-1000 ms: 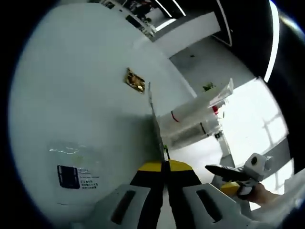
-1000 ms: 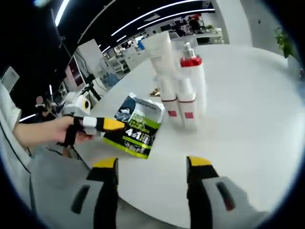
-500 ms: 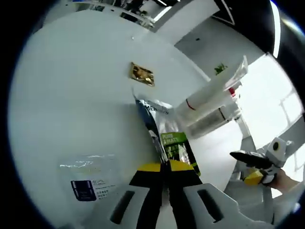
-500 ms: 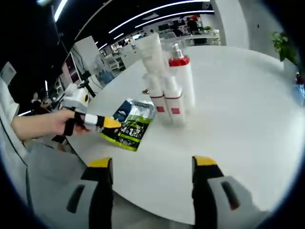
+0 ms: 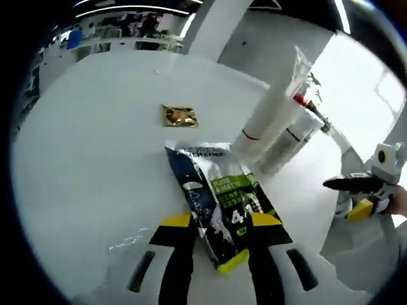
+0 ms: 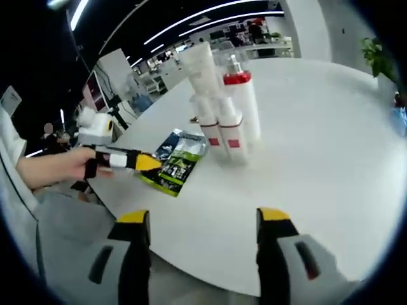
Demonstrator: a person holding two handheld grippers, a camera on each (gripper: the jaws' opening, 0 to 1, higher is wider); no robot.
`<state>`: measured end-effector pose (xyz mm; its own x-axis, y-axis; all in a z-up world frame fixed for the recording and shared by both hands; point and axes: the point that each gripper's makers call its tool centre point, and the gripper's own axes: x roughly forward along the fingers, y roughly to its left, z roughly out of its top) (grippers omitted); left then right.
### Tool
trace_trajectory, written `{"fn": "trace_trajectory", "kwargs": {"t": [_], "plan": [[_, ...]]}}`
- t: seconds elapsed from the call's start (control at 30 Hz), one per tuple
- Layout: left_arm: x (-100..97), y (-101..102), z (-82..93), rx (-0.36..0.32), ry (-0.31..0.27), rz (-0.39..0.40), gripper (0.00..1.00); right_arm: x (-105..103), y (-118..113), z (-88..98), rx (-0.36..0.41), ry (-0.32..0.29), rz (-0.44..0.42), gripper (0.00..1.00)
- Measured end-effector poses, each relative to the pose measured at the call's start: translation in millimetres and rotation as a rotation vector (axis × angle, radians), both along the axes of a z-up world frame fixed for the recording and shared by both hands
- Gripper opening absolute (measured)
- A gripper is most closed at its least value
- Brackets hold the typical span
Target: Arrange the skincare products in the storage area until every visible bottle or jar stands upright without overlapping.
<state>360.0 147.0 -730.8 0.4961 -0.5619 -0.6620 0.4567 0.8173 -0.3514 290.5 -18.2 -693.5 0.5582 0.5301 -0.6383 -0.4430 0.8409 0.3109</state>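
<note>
Glossy foil sachet (image 5: 219,203), matt white plastic bottles (image 6: 232,111), smooth white table (image 6: 318,127)

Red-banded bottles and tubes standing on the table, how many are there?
4, clustered upright: a tall tube at the back, a red-collared pump bottle beside it, two small bottles in front. Others may hide behind them.

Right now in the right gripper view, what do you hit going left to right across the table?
Left gripper held in a hand → green and black sachet lying flat → cluster of upright white bottles with red bands → bare white table.
</note>
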Motion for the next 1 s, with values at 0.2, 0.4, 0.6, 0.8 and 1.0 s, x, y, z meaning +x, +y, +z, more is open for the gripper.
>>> {"fn": "trace_trajectory", "kwargs": {"t": [0.2, 0.4, 0.6, 0.8, 1.0], "plan": [[4.0, 5.2, 3.2, 0.152, -0.123, -0.078, 0.36, 0.3, -0.4, 0.0, 0.004, 0.002, -0.002, 0.68], [7.9, -15.1, 5.8, 0.251, -0.288, -0.309, 0.45, -0.5, -2.8, -0.5, 0.005, 0.007, -0.009, 0.68], [9.2, -18.4, -12.7, 0.268, -0.244, -0.310, 0.44, -0.4, -4.0, 0.4, 0.003, 0.004, -0.016, 0.68], [10.3, -17.6, -12.3, 0.271, -0.242, -0.302, 0.44, -0.3, -4.1, 0.0, 0.000, 0.001, -0.019, 0.69], [11.3, -18.8, -11.6, 0.273, -0.233, -0.311, 0.44, -0.8, -3.6, -1.1, 0.002, 0.004, -0.019, 0.68]]}}
